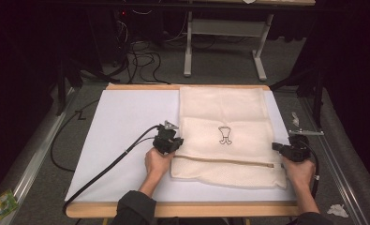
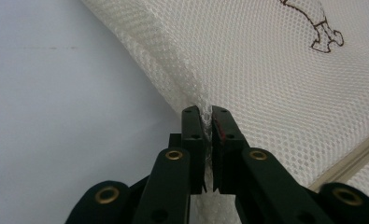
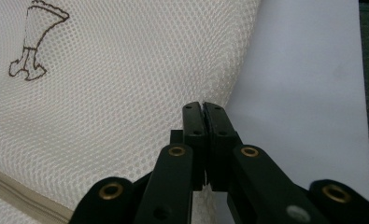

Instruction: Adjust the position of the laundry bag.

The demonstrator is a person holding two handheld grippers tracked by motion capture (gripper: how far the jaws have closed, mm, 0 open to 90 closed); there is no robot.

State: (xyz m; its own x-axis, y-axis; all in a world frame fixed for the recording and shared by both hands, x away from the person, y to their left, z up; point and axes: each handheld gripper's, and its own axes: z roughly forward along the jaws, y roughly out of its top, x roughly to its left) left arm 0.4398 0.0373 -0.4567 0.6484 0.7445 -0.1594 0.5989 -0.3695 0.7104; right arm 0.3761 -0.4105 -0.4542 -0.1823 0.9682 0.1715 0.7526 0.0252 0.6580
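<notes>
At the near edge of the white surface (image 1: 122,140), both forearms are stretched forward, hands low. The left tongs (image 2: 207,112) are closed on the left edge of the mesh bag (image 1: 225,117); the right tongs (image 3: 204,108) are closed on its right edge. The bag is spread flat toward the far side.

cream honeycomb-mesh bag (image 1: 225,136) with a dark brown outline drawing (image 1: 225,135) and tan zip (image 1: 229,161); white mat (image 1: 126,140); black grippers (image 2: 208,122)
</notes>
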